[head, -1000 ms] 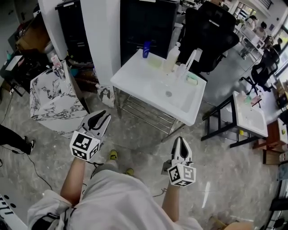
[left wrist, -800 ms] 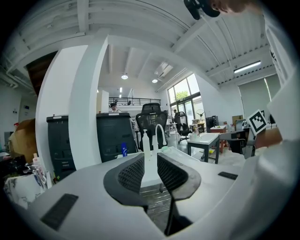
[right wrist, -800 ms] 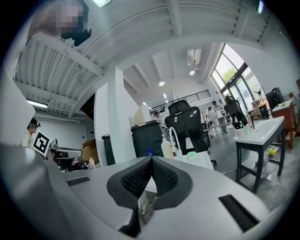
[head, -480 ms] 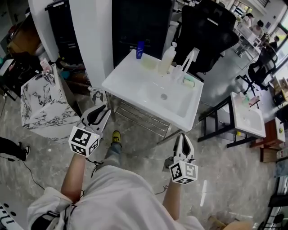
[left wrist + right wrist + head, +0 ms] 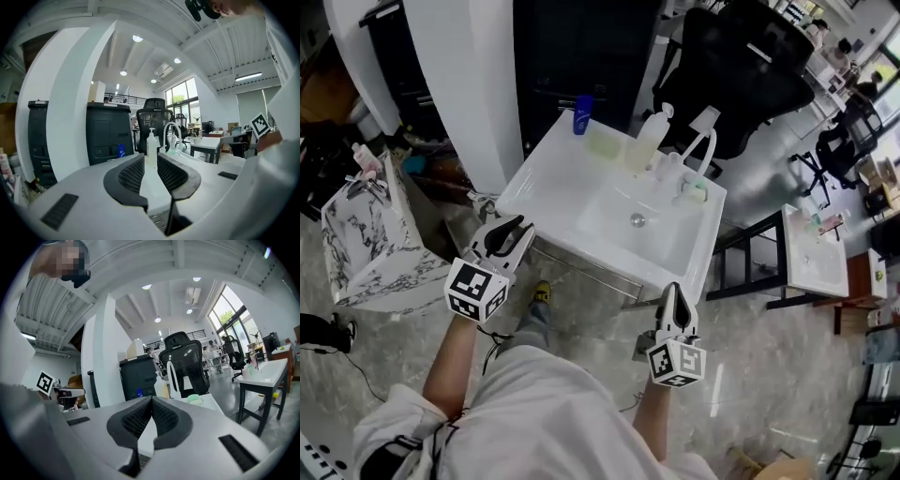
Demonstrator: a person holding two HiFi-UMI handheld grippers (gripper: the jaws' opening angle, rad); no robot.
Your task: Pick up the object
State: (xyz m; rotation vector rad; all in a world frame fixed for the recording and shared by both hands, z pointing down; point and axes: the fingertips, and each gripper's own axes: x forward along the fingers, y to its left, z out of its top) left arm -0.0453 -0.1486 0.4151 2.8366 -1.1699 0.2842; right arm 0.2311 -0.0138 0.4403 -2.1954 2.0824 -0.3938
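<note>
A white sink stand [image 5: 546, 192] fills the middle of the head view. On its back rim stand a small blue bottle [image 5: 581, 114], a pale yellow bar [image 5: 605, 142], a clear pump bottle [image 5: 645, 141], a white faucet [image 5: 701, 141] and a green soap [image 5: 695, 190]. My left gripper [image 5: 517, 228] hovers at the sink's front left corner, open and holding nothing. Its own view shows the pump bottle [image 5: 151, 146] in the gap between the fingers [image 5: 131, 174]. My right gripper [image 5: 675, 289] hangs just before the sink's front right corner, shut and holding nothing.
A marble-patterned block [image 5: 366, 239] stands at the left, with a white pillar [image 5: 459, 84] and a black cabinet [image 5: 581, 47] behind the sink. A black office chair [image 5: 750, 75] is at the back right. A second small sink stand [image 5: 814, 248] is at the right.
The person has stepped forward, so the sink has come closer and both grippers now reach its front edge. Neither gripper has changed its opening.
</note>
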